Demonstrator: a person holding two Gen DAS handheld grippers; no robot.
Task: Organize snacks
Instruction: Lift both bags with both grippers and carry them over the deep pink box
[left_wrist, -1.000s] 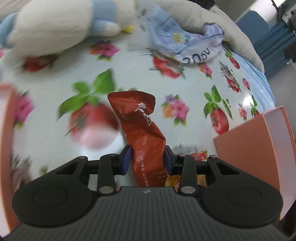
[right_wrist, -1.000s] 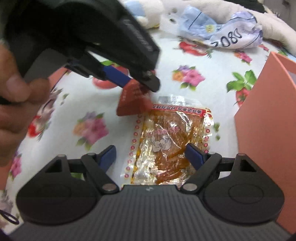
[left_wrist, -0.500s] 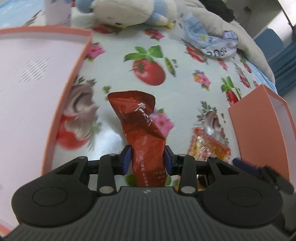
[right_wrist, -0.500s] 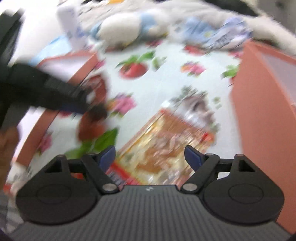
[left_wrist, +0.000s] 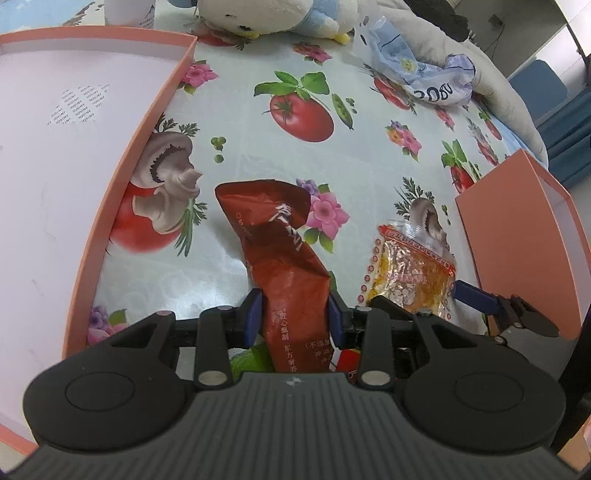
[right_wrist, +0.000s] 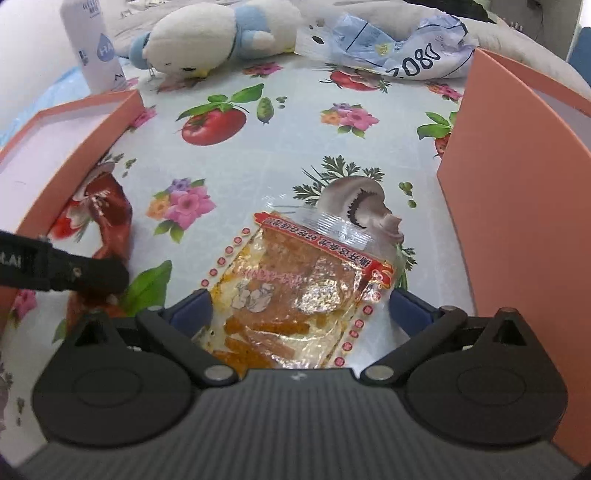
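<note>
While clamped between fingers (left_wrist: 255, 320), red packet (left_wrist: 284, 258)

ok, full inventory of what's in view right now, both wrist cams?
red snack packet: 1, dark red, clamped in the left hand-held gripper above the cloth
clear snack pouch: 1, orange contents, red trim, flat on the cloth between the right hand-held gripper's fingers
left box: 1, salmon rim, pale inside, left side
right box: 1, salmon, right side
tablecloth: 1, pale, tomato and flower print
plush toy: 1, white and blue, far edge
crumpled bag: 1, pale blue, far right
bottle: 1, white, far left
left hand-held gripper: 1, black, blue pads
right hand-held gripper: 1, black, blue pads, open
</note>
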